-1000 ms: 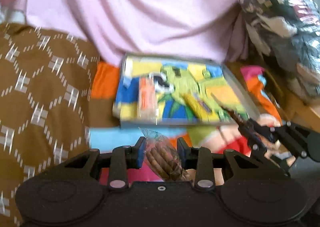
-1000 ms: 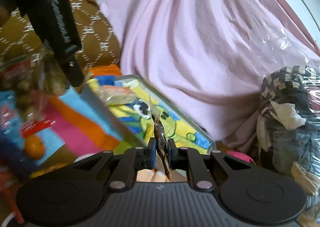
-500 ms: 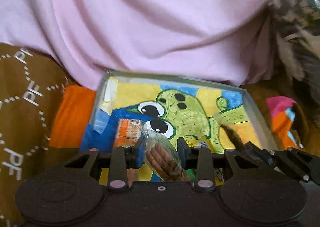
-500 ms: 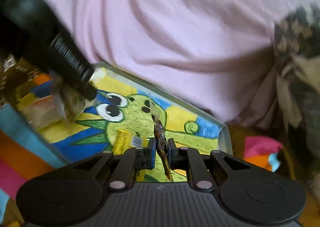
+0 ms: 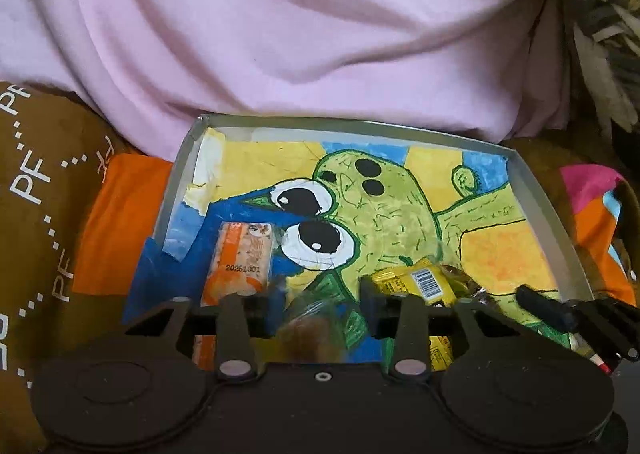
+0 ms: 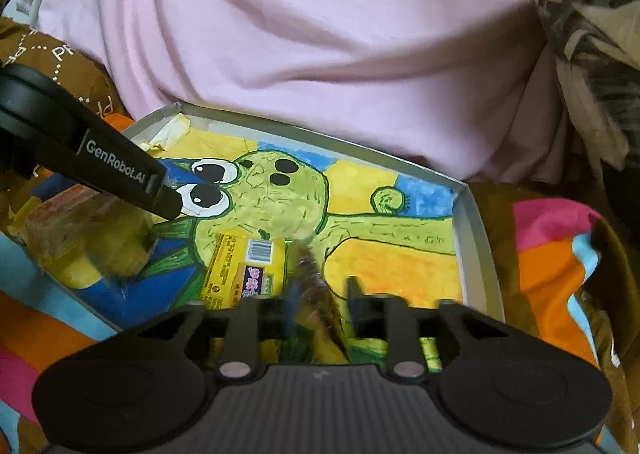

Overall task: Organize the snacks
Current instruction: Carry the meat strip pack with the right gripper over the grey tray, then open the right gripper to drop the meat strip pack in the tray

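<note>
I am at the drop step. My left gripper (image 5: 322,294) stands with its jaws spread, and the clear bag of brown biscuit sticks (image 5: 308,334) sits loose and blurred between them, over the near end of the painted tray (image 5: 360,126). My right gripper (image 6: 320,290) is likewise parted, its dark thin packet (image 6: 316,294) tilted in the gap beside the yellow barcode packet (image 6: 244,266). An orange packet (image 5: 240,258) lies at the tray's left. Next I should lift both tools clear. Whether either snack has landed, I cannot tell; blur hides it.
</note>
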`<state>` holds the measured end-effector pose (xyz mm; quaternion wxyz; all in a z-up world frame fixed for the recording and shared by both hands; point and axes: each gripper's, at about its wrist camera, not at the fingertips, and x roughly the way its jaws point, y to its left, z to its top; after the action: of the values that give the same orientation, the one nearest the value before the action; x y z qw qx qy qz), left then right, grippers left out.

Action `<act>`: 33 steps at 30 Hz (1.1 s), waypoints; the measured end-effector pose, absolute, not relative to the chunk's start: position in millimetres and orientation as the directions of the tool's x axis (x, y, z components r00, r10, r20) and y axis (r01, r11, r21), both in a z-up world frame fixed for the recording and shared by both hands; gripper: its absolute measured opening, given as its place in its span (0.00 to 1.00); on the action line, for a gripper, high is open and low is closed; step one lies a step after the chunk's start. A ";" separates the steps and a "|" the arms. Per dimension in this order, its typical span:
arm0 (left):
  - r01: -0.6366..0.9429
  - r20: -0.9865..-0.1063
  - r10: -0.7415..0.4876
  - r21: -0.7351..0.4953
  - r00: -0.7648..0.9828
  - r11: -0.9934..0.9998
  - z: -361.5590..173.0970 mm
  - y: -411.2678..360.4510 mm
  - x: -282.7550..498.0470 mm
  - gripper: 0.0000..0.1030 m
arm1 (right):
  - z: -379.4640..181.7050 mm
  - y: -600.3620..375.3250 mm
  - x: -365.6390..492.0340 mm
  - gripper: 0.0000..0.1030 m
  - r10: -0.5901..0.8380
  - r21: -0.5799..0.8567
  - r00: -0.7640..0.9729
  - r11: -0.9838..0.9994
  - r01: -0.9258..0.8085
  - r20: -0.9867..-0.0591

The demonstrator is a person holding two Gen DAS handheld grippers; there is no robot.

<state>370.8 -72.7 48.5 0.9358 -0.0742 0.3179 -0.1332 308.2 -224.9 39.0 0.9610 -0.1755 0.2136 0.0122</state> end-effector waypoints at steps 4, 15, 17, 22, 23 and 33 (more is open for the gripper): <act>0.188 -0.585 -0.291 -0.232 0.757 0.954 49.5 -71.7 369.1 0.58 | 41.9 -228.8 302.6 0.64 -0.035 -0.298 0.908 0.949 -0.101 -0.418; 0.177 -0.517 -0.282 -0.243 0.809 0.954 73.6 -58.6 334.6 0.91 | 59.0 -244.1 263.4 0.96 0.013 -0.173 0.932 0.982 -0.081 -0.362; 0.179 -0.497 -0.282 -0.246 0.821 0.953 78.7 -53.5 322.9 0.96 | 65.4 -247.3 250.4 0.98 0.024 -0.143 0.941 0.987 -0.077 -0.338; 0.176 -0.446 -0.248 -0.196 0.860 0.965 91.2 -45.3 286.3 0.99 | 80.3 -251.4 217.6 1.00 0.046 -0.073 0.959 0.995 -0.069 -0.281; 0.175 -0.441 -0.242 -0.188 0.864 0.967 93.0 -43.4 279.2 0.99 | 83.3 -251.4 208.8 1.00 0.051 -0.060 0.961 0.996 -0.070 -0.272; 0.137 -0.389 -0.195 -0.172 0.900 0.975 100.0 -9.5 194.3 0.99 | 93.9 -241.2 133.8 1.00 0.084 -0.028 0.973 0.995 -0.092 -0.215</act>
<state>194.3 -9.5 100.0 0.9722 -0.0702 0.2063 -0.0856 133.8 -241.2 93.9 0.9931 -0.0188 0.1072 0.0444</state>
